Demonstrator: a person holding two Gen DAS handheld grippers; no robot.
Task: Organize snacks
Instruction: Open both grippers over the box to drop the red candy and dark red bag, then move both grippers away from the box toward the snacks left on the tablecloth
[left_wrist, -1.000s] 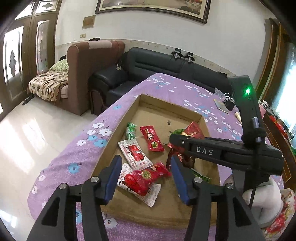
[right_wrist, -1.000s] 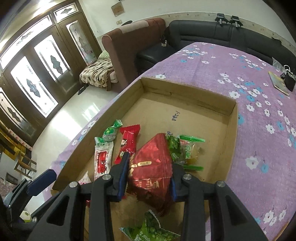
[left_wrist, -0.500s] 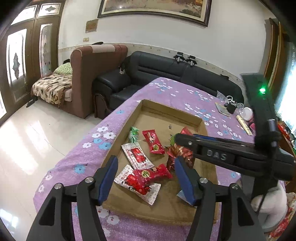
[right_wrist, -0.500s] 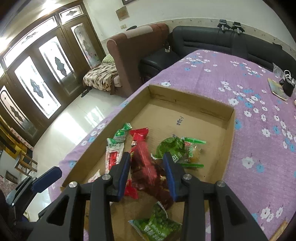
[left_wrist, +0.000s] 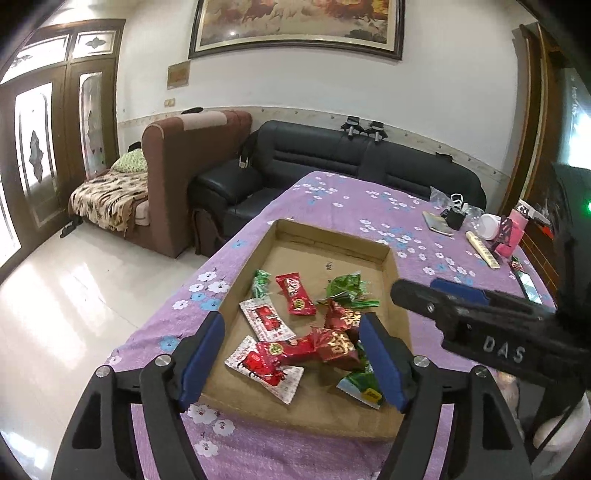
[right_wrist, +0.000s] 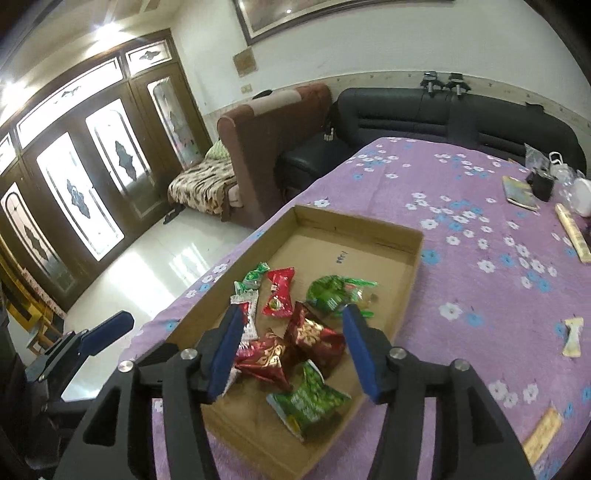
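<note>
jaws of left gripper (left_wrist: 291, 356) and right gripper (right_wrist: 291, 354), both just opening, stand wide and empty above snack packets (right_wrist: 314, 338) in the cardboard tray (right_wrist: 416, 254).

The left gripper (left_wrist: 291, 358), its jaws just opened wider with nothing between them, hovers over the near end of a cardboard tray (left_wrist: 369, 249) of red and green snacks (left_wrist: 295, 299) on the purple-clothed counter (left_wrist: 332, 199); the right gripper (left_wrist: 458, 306) reaches in from the right.

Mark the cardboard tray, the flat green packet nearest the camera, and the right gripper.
cardboard tray (right_wrist: 415, 266): right wrist view, right wall.
flat green packet (right_wrist: 308, 400): right wrist view, centre of wrapper.
right gripper (right_wrist: 291, 354): right wrist view, midway between fingertips.
</note>
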